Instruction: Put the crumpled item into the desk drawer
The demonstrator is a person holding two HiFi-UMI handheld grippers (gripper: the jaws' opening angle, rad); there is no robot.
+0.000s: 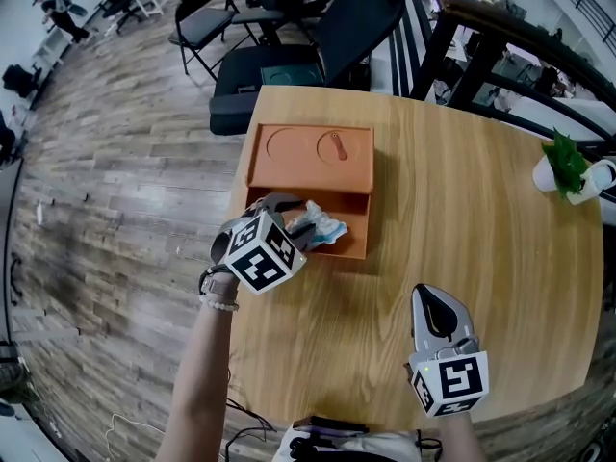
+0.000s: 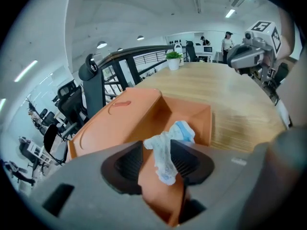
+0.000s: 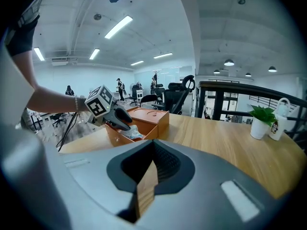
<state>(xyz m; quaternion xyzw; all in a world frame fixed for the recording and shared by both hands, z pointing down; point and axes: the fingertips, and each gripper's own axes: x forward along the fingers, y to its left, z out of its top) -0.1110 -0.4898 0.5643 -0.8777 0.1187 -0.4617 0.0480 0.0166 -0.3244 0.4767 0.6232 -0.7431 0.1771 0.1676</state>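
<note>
While left tongs (image 2: 159,163) stand wide over the open drawer (image 2: 200,121), crumpled item (image 2: 180,131) lies between them, apparently unpinched, long axis running forward into the drawer. Right tongs (image 1: 435,308) closed, empty, well apart over bench (image 1: 462,191).

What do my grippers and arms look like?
The left gripper and right gripper have grey bodies, black ribbed pads and a white cube with black square markers. The left forearm is unsleeved, with a beaded bracelet.
</note>
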